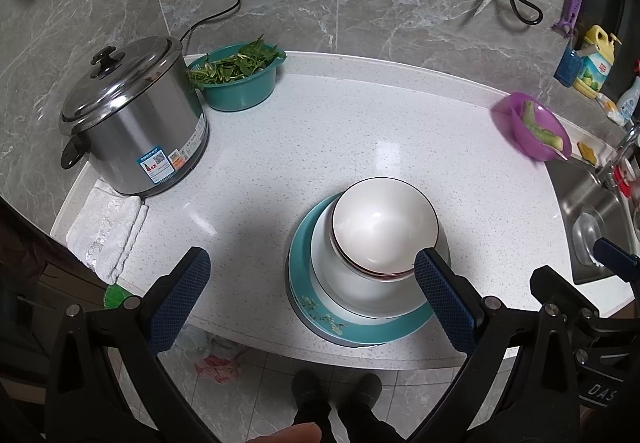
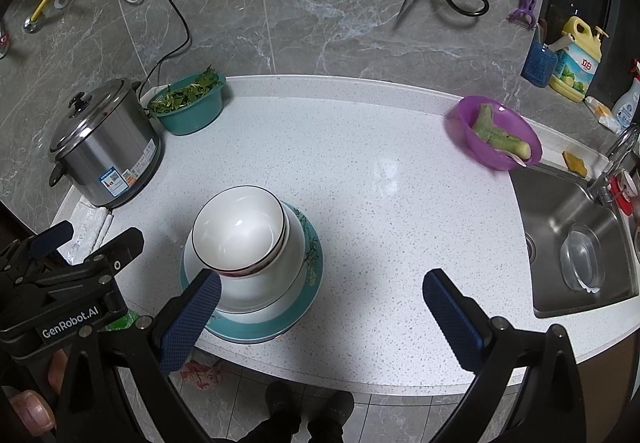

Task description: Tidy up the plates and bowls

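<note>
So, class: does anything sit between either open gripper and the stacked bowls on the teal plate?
Nothing visible does. The left gripper and right gripper both hang open just in front of the stacked bowls on the teal plate. The rice cooker stands well off to the side.

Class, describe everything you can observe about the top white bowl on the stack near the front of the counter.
The top white bowl is glossy, ceramic-looking, with a thin dark rim line, upright and empty. It nests in another bowl showing a reddish rim band, inside a larger white bowl, all on a teal-rimmed plate with a floral pattern near the front edge of the white speckled counter. The open left gripper and open right gripper hover nearby; neither grips it.
</note>
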`<move>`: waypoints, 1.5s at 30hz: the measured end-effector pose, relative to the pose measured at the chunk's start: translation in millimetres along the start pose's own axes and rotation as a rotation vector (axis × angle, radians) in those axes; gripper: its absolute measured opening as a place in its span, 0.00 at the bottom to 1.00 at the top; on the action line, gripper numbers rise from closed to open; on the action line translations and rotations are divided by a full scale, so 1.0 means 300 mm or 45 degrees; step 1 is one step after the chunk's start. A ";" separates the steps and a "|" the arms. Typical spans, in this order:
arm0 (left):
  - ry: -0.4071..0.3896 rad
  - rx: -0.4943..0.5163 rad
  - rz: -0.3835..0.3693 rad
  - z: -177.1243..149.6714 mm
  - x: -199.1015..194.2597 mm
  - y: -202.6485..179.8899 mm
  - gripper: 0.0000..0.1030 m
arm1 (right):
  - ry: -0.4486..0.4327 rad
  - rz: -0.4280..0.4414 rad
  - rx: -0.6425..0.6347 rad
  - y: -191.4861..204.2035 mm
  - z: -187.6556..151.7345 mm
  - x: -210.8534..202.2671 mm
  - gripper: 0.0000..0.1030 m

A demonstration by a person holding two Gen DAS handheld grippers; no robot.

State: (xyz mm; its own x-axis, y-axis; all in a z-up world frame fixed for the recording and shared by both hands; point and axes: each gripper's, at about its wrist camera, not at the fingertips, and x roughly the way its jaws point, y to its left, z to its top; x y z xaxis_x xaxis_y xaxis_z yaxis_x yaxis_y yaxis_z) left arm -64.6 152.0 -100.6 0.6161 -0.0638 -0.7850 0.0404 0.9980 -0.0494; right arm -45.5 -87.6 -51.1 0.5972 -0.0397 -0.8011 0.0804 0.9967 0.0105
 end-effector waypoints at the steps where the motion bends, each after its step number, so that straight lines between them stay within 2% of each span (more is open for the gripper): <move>1: 0.000 0.000 0.000 0.000 0.001 -0.001 1.00 | 0.000 0.001 0.001 0.000 -0.001 -0.001 1.00; 45: 0.011 -0.006 -0.006 0.028 0.047 0.010 1.00 | 0.028 0.019 -0.013 -0.011 0.023 0.051 1.00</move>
State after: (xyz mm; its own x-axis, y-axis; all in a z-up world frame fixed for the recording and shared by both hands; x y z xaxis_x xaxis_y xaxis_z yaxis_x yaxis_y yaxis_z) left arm -49.3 154.0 -106.6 0.6090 -0.0689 -0.7902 0.0397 0.9976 -0.0563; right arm -31.3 -92.1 -59.2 0.5807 -0.0234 -0.8138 0.0635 0.9978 0.0166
